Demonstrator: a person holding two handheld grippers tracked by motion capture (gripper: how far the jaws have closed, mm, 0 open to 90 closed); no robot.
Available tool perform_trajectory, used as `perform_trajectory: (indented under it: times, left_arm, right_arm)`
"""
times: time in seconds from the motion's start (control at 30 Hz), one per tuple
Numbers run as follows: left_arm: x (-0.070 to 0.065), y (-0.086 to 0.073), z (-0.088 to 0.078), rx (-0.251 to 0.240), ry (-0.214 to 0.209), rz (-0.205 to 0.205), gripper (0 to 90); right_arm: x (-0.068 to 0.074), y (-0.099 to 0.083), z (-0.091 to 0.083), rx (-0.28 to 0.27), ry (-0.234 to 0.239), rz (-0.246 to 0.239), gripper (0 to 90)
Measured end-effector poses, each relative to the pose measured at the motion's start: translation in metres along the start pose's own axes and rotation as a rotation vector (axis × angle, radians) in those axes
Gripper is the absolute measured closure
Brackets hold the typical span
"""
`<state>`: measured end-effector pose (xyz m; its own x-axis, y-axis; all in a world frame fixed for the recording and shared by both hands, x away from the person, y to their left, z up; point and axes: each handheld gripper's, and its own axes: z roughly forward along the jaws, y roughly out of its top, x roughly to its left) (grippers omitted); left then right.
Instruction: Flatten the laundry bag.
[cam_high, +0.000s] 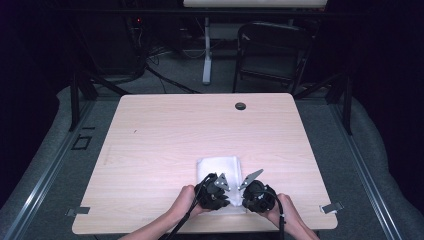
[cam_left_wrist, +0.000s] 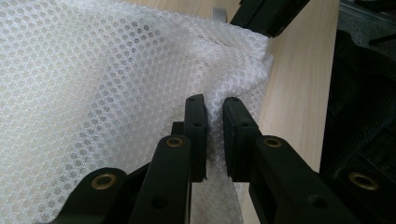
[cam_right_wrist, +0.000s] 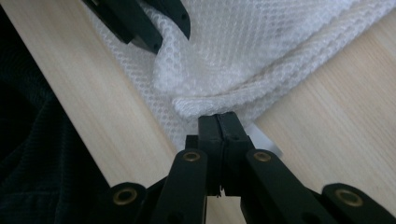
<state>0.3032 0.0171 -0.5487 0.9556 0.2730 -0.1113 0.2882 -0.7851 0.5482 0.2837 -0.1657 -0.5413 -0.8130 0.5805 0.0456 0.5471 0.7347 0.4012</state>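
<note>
A white mesh cloth (cam_high: 218, 172) lies folded on the pale wooden tabletop (cam_high: 165, 135), close to its near edge and a little right of the middle. Both hands come in from the near side and meet at the cloth's near edge.

The left hand-held gripper (cam_high: 220, 186) sits at the near left part of the cloth. In the left gripper view its two black jaws are drawn close with a raised fold of the mesh (cam_left_wrist: 140, 84) caught between the pads, so the left hand-held gripper (cam_left_wrist: 215, 122) is pinching the cloth; the fabric bunches up and rises away from the jaws toward the far side of that view.

The right hand-held gripper (cam_high: 248, 189) sits just to the right of it, at the cloth's near right corner. In the right gripper view its jaws are pressed together with no gap showing between the pads, and the rolled edge of the cloth (cam_right_wrist: 261, 60) lies right at the tips of the right hand-held gripper (cam_right_wrist: 218, 117). Whether any mesh is actually nipped between the tips cannot be told. The other gripper's dark jaws show at the upper left of that view, on the cloth.

A small dark grommet (cam_high: 240, 106) sits in the tabletop near its far edge, well apart from the cloth.
</note>
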Motion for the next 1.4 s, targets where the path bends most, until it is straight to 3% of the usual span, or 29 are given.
perform_trajectory:
  times: [0.13, 0.2, 0.23, 0.27, 0.3, 0.37, 0.47, 0.5, 0.63, 0.7, 1.03, 1.07, 1.1, 1.27, 1.33, 1.37, 1.4]
  left_arm:
    - [0.001, 0.0, -0.001, -0.007, 0.003, -0.003, 81.5]
    - [0.001, 0.0, -0.003, -0.009, 0.009, 0.0, 81.6]
    - [0.0, 0.0, -0.003, -0.011, 0.01, 0.003, 81.8]
    - [0.0, 0.0, -0.003, -0.012, 0.014, 0.005, 81.9]
    - [0.0, 0.0, -0.004, -0.005, 0.016, 0.013, 82.0]
    - [-0.001, 0.0, -0.005, -0.008, 0.024, 0.016, 82.4]
    - [-0.002, 0.0, -0.007, -0.013, 0.029, 0.01, 82.7]
    - [-0.001, 0.0, -0.008, -0.012, 0.03, 0.015, 82.8]
    - [-0.001, -0.001, -0.012, -0.03, 0.04, 0.007, 83.3]
    - [-0.001, -0.001, -0.015, -0.037, 0.044, 0.008, 83.5]
    - [-0.002, -0.002, -0.025, -0.063, 0.068, 0.016, 83.8]
    - [-0.002, -0.002, -0.027, -0.068, 0.072, 0.015, 83.8]
    - [-0.003, -0.003, -0.028, -0.071, 0.073, 0.012, 83.9]
    - [-0.003, -0.005, -0.034, -0.085, 0.088, 0.017, 84.0]
    - [-0.003, -0.005, -0.037, -0.087, 0.098, 0.02, 84.0]
    - [-0.003, -0.006, -0.038, -0.092, 0.101, 0.019, 84.0]
    - [-0.003, -0.006, -0.038, -0.092, 0.102, 0.021, 84.0]
  right_arm:
    - [-0.003, 0.004, 0.007, 0.0, 0.005, -0.007, 90.0]
    - [-0.006, 0.004, 0.01, -0.015, 0.022, 0.002, 90.0]
    - [-0.006, 0.003, 0.014, -0.044, 0.043, 0.039, 90.0]
    - [-0.007, 0.003, 0.015, -0.023, 0.057, 0.02, 90.0]
    - [-0.005, 0.003, 0.016, -0.04, 0.047, 0.026, 90.0]
    - [-0.004, 0.004, 0.015, -0.02, 0.029, 0.023, 90.0]
    - [-0.005, 0.004, 0.015, -0.01, 0.026, 0.021, 90.0]
    - [-0.007, 0.004, 0.015, -0.016, 0.05, 0.023, 90.0]
    - [-0.005, 0.002, 0.018, -0.055, 0.063, 0.082, 90.0]
    - [-0.006, 0.002, 0.016, -0.019, 0.048, 0.064, 90.0]
    - [-0.007, 0.001, 0.015, -0.015, 0.048, 0.072, 90.0]
    - [-0.009, 0.002, 0.013, 0.01, 0.047, 0.055, 90.0]
    - [-0.007, 0.001, 0.016, -0.025, 0.054, 0.083, 90.0]
    - [-0.009, 0.001, 0.013, 0.014, 0.03, 0.061, 90.0]
    - [-0.008, 0.001, 0.014, -0.003, 0.041, 0.079, 90.0]
    - [-0.01, 0.002, 0.012, 0.023, 0.038, 0.059, 90.0]
    - [-0.009, 0.001, 0.014, -0.001, 0.047, 0.082, 90.0]
